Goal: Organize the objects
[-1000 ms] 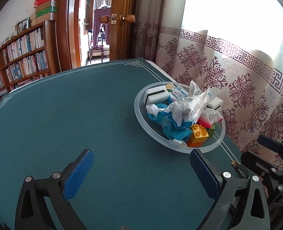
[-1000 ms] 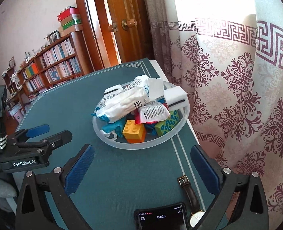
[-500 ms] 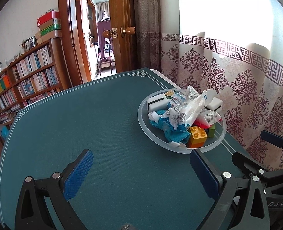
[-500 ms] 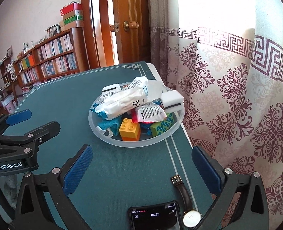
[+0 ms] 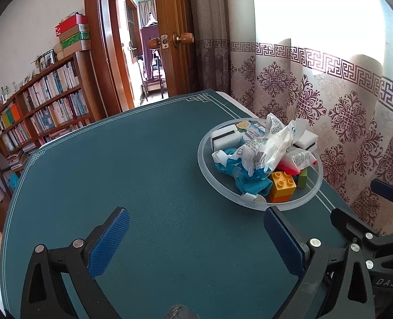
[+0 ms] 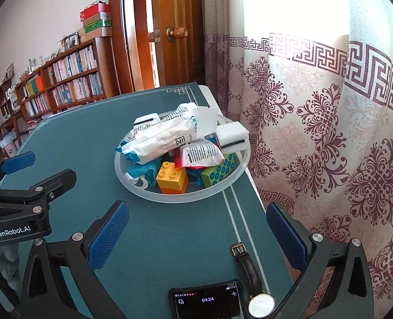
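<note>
Left gripper (image 5: 195,235) fingers spread, nothing between them, low centre of frame over bare table mat (image 5: 132,164). Right gripper (image 6: 196,235) likewise spread and empty. The clear bowl (image 6: 132,183) sits mid-frame, heaped with packets, blocks and cloth. The scene fits items gathered or awaiting removal. Any pick should take the top white packet (image 6: 162,138), avoiding disturbing the heap.

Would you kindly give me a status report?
Both tongs, left and right, open, empty. Bowl piled with objects. Phone, watch near right tongs.
</note>
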`<state>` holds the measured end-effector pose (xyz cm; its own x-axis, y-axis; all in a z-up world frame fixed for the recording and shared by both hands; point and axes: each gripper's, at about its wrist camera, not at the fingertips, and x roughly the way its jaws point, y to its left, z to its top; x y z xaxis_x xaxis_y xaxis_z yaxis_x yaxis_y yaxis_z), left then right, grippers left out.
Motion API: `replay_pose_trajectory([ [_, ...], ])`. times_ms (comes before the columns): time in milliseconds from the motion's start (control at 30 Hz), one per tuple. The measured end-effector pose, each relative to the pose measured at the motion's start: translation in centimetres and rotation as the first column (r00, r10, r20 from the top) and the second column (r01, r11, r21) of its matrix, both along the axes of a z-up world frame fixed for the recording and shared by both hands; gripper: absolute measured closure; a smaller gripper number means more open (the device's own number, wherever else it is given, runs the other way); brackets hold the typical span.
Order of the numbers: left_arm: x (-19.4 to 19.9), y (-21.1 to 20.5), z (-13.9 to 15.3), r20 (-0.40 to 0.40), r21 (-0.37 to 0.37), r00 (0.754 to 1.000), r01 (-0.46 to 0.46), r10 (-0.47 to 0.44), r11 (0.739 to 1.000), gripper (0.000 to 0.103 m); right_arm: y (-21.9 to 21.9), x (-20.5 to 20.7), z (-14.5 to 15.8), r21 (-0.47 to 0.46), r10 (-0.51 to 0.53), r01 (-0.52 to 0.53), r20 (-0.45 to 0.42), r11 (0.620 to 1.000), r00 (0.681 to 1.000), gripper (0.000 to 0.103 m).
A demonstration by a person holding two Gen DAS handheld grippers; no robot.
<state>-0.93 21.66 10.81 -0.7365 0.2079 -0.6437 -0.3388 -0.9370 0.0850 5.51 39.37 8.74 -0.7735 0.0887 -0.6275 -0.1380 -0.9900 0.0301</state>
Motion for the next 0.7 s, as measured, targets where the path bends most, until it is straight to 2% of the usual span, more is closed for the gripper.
replay_pose_trajectory([
  [700,-0.48,0.27,-0.31,0.021,-0.010,1.000,0.019,-0.019,1.000,0.000,-0.19,-0.77,-0.50,0.010,0.009,-0.009,0.034,1.000,0.999,0.000],
])
